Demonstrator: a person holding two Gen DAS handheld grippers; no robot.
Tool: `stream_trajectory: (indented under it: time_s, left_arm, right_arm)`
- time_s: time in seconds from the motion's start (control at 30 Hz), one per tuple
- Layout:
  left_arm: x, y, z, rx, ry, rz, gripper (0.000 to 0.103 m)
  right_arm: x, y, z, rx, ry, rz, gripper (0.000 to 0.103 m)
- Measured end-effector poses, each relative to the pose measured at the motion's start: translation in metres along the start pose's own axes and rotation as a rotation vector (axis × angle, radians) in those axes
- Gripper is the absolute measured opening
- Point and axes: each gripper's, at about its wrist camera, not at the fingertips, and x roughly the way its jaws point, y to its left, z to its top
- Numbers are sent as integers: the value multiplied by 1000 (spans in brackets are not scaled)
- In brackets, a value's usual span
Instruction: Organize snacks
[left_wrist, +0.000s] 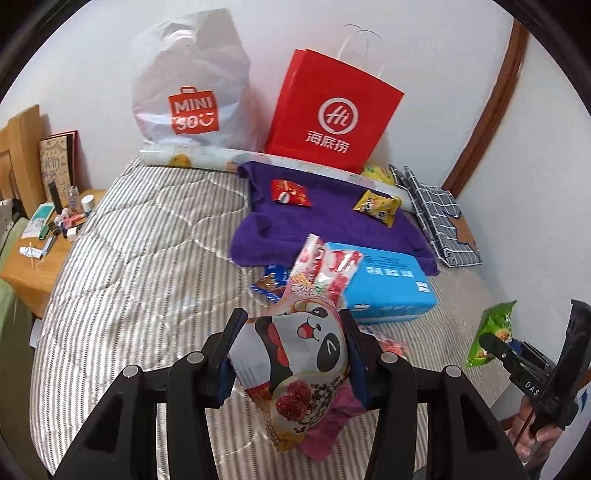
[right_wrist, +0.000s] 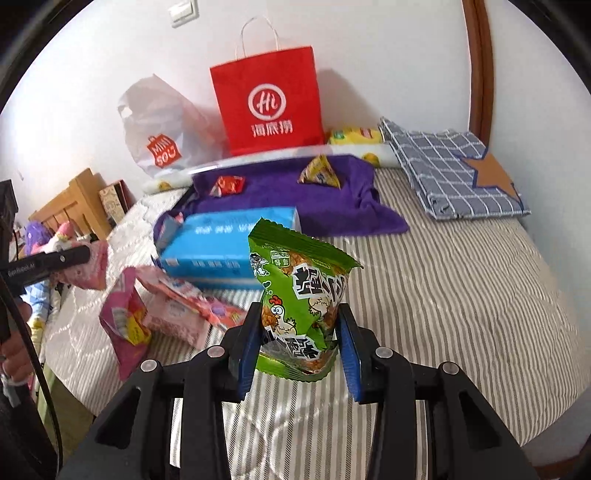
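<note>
My left gripper (left_wrist: 291, 354) is shut on a panda snack packet (left_wrist: 299, 369) and holds it above the striped bed. My right gripper (right_wrist: 299, 343) is shut on a green chicken snack packet (right_wrist: 299, 295); it also shows at the right of the left wrist view (left_wrist: 493, 332). A small red packet (left_wrist: 290, 192) and a yellow packet (left_wrist: 376, 206) lie on a purple towel (left_wrist: 325, 225). Pink and red packets (right_wrist: 170, 314) lie beside a blue box (right_wrist: 221, 251). The same pile (left_wrist: 321, 269) leans on the box in the left wrist view.
A red paper bag (left_wrist: 332, 114) and a white Miniso plastic bag (left_wrist: 192, 85) stand against the wall. A folded checked cloth (right_wrist: 454, 173) lies at the far right. A wooden nightstand (left_wrist: 40, 254) with toiletries is left of the bed.
</note>
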Motion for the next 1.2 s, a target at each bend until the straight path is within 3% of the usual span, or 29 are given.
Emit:
stream_trajectory:
  time_s: [1.2]
  left_arm:
    - [34, -47, 17, 70, 33, -69, 47]
  right_arm:
    - [10, 14, 40, -11, -61, 68, 39]
